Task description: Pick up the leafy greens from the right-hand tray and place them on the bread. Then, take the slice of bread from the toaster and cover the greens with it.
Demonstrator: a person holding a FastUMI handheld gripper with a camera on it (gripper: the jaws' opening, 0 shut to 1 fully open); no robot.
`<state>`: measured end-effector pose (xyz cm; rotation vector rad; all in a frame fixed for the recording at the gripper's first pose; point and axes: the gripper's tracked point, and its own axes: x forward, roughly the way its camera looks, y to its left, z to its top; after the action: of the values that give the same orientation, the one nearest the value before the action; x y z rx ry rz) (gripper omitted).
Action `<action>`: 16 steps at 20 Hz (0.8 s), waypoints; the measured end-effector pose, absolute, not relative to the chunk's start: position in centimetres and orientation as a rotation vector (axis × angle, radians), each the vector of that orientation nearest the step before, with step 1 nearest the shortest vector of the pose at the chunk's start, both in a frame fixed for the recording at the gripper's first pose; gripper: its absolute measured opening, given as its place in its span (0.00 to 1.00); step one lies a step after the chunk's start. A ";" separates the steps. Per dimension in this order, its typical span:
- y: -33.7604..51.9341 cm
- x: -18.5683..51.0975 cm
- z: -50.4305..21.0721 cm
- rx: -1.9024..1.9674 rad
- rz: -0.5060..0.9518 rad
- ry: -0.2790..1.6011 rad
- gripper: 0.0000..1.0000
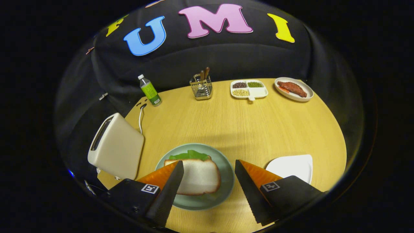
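The gripper has black ridged jaws on orange wedges, with black blocks bearing square white markers.

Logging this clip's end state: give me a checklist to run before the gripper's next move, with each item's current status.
1. Gripper open, holding nothing: ok.
2. Top bread slice lies on the green plate, between the fingers: ok.
3. Leafy greens under the slice, edge showing on the far side: ok.
4. A bottom bread slice beneath the greens: cannot tell, hidden.
5. Toaster slot empty: cannot tell, the slot is seen too obliquely.
6. White tray beside the right finger holds no greens on its visible part: ok.
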<state>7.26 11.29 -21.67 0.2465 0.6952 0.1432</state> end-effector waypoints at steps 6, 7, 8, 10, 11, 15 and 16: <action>6.9 9.5 -10.0 0.160 0.085 0.446 0.98; 6.5 9.5 -8.1 0.152 0.079 0.405 0.98; 6.0 9.2 -6.3 0.140 0.070 0.366 0.99; 5.3 8.4 -2.9 0.110 0.050 0.283 0.98; 5.1 7.7 -1.4 0.096 0.041 0.242 0.99; 3.9 3.8 2.6 0.087 -0.015 0.097 0.98; 3.4 2.7 3.1 0.088 -0.037 0.067 0.98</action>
<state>2.71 3.38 3.11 0.0884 0.0675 -0.0374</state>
